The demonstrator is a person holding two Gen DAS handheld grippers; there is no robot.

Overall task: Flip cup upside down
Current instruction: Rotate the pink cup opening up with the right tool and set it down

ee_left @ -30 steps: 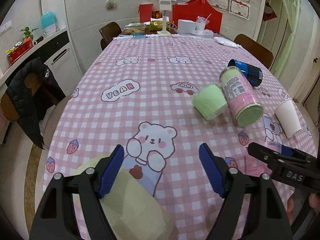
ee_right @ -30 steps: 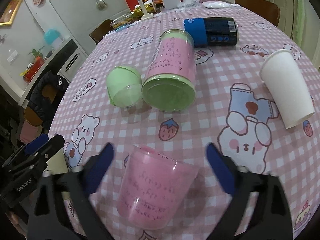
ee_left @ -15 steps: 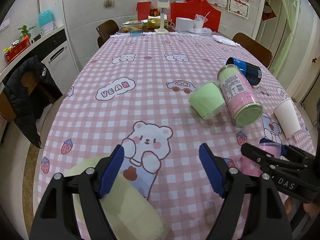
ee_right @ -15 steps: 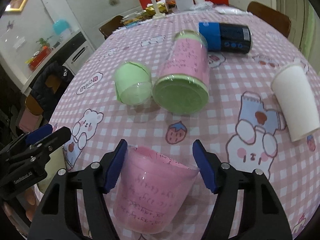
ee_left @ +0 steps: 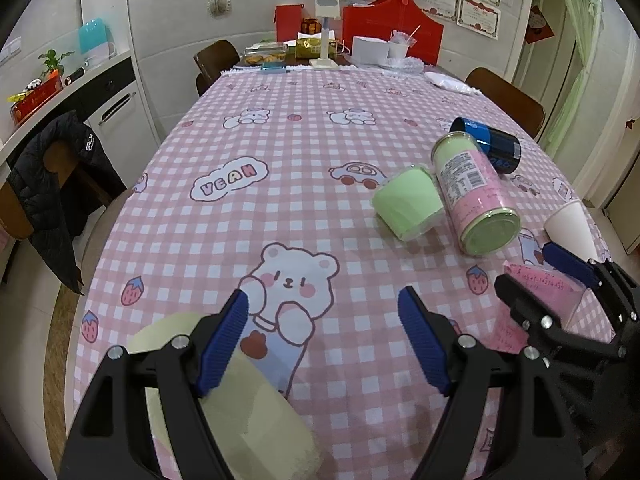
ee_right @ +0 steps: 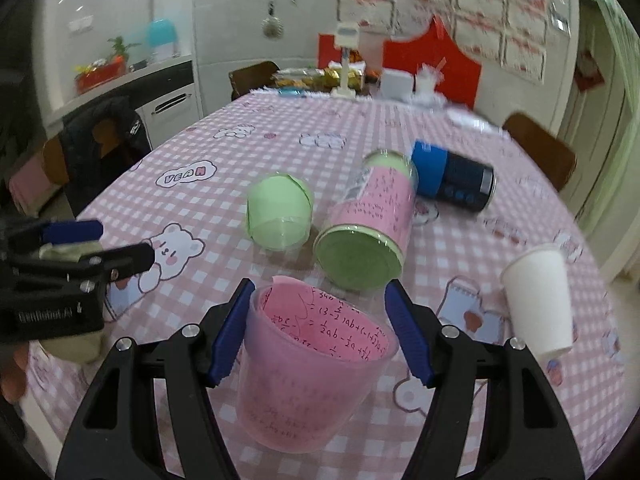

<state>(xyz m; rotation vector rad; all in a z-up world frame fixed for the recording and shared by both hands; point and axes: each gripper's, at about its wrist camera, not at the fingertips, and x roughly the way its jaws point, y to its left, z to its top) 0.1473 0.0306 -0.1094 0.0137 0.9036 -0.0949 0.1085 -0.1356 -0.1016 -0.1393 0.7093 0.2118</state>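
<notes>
A clear cup lined with pink paper (ee_right: 304, 372) sits between the blue pads of my right gripper (ee_right: 320, 332), which is shut on it and holds it lifted off the table with its mouth tilted up and away. The same pink cup (ee_left: 532, 304) and right gripper (ee_left: 560, 280) show at the right of the left wrist view. My left gripper (ee_left: 324, 344) is open, low over the table's near edge, with a pale yellow cup (ee_left: 248, 404) lying below its left finger.
On the pink checked tablecloth (ee_left: 280, 184) lie a green cup (ee_right: 280, 212), a tall pink-and-green can (ee_right: 368, 224), a blue-black can (ee_right: 452, 176) and a white paper cup (ee_right: 540, 296). Chairs stand around the table; boxes and bags crowd the far end.
My right gripper closed on the pink cup, lifted it from lying on the table and tipped its mouth upward. The left gripper stayed open and barely moved.
</notes>
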